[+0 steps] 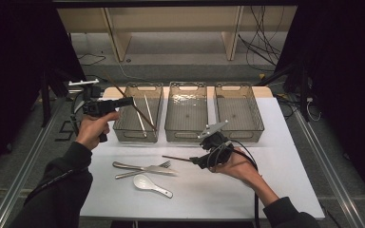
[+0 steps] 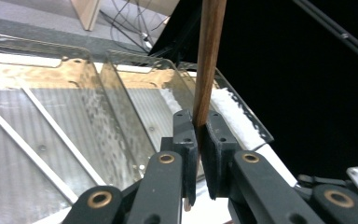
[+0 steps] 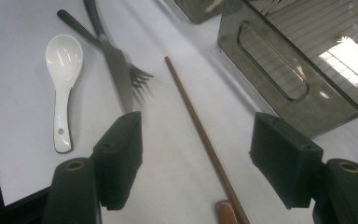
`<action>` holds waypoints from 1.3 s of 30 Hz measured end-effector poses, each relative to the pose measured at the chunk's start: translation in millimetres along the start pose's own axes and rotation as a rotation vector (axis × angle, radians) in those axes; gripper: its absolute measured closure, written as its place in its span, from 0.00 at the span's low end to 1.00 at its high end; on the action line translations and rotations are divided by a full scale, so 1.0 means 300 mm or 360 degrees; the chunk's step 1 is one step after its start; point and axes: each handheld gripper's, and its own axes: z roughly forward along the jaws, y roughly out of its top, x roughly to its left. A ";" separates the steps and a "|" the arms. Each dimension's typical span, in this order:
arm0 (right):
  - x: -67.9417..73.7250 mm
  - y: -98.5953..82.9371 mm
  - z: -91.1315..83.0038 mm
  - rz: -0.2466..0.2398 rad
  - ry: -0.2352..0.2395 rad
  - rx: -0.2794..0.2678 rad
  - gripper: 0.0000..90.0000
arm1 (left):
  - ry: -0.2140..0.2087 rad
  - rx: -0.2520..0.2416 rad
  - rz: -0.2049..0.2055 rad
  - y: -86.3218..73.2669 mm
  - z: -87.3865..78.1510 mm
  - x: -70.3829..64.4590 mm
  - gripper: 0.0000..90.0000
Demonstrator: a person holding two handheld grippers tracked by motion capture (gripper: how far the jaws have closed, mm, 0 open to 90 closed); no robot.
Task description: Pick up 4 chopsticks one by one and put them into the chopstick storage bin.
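Left gripper view shows the left claw clamped on a slim, round wooden chopstick, its two flat black pads pressed together against the brown grain. Seen from the high view, this claw holds the stick slanting over the left-hand smoky clear plastic bin, one of three ribbed rectangular bins with handle slots along the bench's far edge; two pale sticks lie inside that bin.

Right gripper view shows the right claw with its blocky pads wide apart, a second brown chopstick lying flat on the smooth white bench between them. Beyond it, toward the near-left part of the bench, lie a metal knife, a metal fork crossing under it, and a glossy white ceramic spoon.
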 end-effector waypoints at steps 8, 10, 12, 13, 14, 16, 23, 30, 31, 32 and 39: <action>0.002 -0.008 -0.006 0.0006 0.0005 -0.0010 0.37 | 0.0094 0.0017 -0.0022 0.049 0.024 0.036 0.93; 0.002 -0.009 -0.005 0.0007 0.0006 -0.0009 0.37 | 0.0123 0.0030 -0.0029 0.056 0.036 0.045 0.93; 0.003 -0.010 -0.004 0.0006 0.0010 -0.0007 0.37 | 0.0156 0.0046 -0.0034 0.059 0.051 0.055 0.93; 0.004 -0.010 -0.004 0.0008 0.0011 -0.0006 0.37 | 0.0171 0.0053 -0.0034 0.059 0.058 0.061 0.93; 0.004 -0.010 -0.003 0.0008 0.0013 -0.0004 0.37 | 0.0186 0.0062 -0.0037 0.058 0.066 0.068 0.93; 0.006 -0.010 -0.003 0.0007 0.0012 -0.0005 0.37 | 0.0209 0.0084 -0.0044 0.054 0.080 0.080 0.93; 0.005 -0.012 -0.003 0.0003 0.0018 -0.0004 0.37 | 0.0254 0.0153 -0.0076 0.029 0.121 0.113 0.93; 0.006 -0.011 0.000 -0.0004 0.0018 0.0000 0.37 | 0.0306 0.0259 -0.0019 0.007 0.163 0.126 0.92; 0.006 -0.011 0.002 -0.0002 0.0021 0.0002 0.37 | 0.0305 0.0261 -0.0028 0.005 0.164 0.128 0.92; 0.006 -0.011 0.002 -0.0002 0.0020 0.0004 0.37 | 0.0306 0.0266 -0.0030 0.003 0.167 0.130 0.92; 0.009 -0.012 0.000 -0.0004 0.0022 0.0006 0.37 | 0.0319 0.0336 -0.0005 -0.005 0.186 0.138 0.92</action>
